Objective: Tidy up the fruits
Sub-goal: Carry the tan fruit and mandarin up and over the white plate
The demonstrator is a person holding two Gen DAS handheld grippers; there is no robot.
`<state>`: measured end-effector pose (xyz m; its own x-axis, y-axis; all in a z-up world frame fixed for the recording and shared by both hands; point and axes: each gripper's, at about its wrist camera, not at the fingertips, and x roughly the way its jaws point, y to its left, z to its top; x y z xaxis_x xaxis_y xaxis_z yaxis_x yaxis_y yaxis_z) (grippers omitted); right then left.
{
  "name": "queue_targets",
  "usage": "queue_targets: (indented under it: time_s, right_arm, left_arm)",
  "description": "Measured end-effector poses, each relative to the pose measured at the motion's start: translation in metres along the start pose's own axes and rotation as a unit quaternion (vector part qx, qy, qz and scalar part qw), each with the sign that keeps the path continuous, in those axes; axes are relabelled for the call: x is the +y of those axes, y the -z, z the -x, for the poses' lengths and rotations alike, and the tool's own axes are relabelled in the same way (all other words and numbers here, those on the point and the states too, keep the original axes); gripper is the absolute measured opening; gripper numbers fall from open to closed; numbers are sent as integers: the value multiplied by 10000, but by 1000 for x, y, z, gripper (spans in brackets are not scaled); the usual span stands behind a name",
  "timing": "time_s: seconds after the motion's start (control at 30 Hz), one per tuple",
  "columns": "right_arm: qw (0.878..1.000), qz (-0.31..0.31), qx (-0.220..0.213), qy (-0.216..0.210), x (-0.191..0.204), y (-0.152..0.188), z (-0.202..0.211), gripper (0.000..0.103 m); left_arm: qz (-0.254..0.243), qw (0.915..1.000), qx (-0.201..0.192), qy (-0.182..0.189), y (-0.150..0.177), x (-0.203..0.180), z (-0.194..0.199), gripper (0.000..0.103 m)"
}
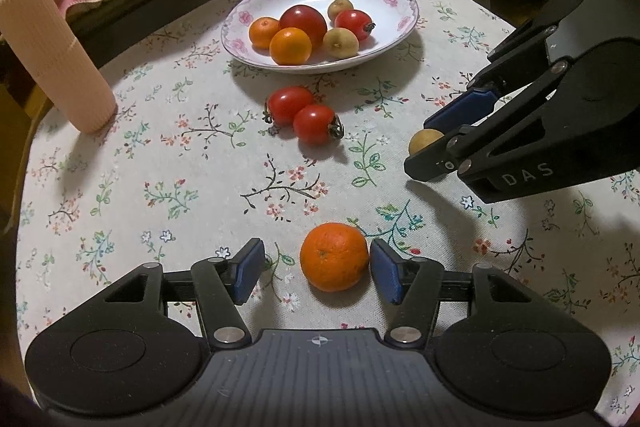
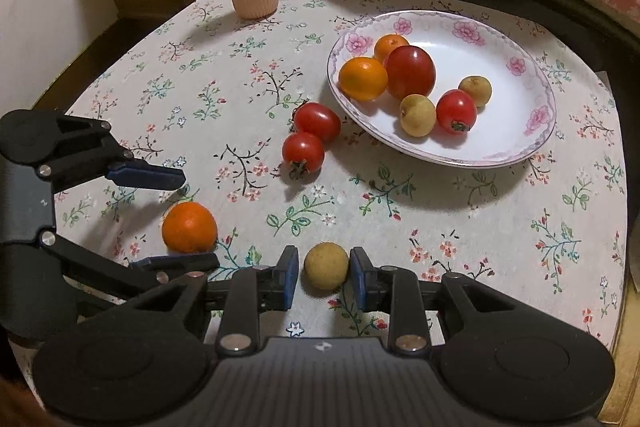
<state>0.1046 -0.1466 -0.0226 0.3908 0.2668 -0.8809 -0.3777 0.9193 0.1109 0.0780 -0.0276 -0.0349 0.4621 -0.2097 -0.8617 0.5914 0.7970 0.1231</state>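
Orange (image 1: 334, 256) on the cloth is straddled by the open left gripper (image 1: 316, 269), brown fruit (image 2: 326, 265) by the open right gripper (image 2: 324, 277); jaws should be centred before squeezing, then carried to plate (image 1: 394, 39).

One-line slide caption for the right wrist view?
Right gripper open around a yellow-brown fruit; left gripper open around an orange.

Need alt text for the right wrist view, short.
The right gripper straddles a small tan fruit on a floral tablecloth, fingers open on either side. To its left, the left gripper brackets an orange. Beyond, two tomatoes lie beside a flowered plate already holding six fruits.
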Motion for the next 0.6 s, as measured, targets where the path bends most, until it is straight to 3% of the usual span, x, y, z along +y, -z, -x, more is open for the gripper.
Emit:
queue_targets:
  time_s: [0.17,0.3,0.6]
  right_arm:
    - [10000,-2,11,28,0,0,-2,31]
    - [10000,-9,9,24,0,-1,-2,31]
    - [10000,-40,15,27,-1,0,-2,28]
  left_arm:
    - [-33,10000,-2,60,0,-1,1,59]
    - [-93,9998,10,169,-1,-4,1,46]
    - [-136,9998,22,161,-1,-4,1,46]
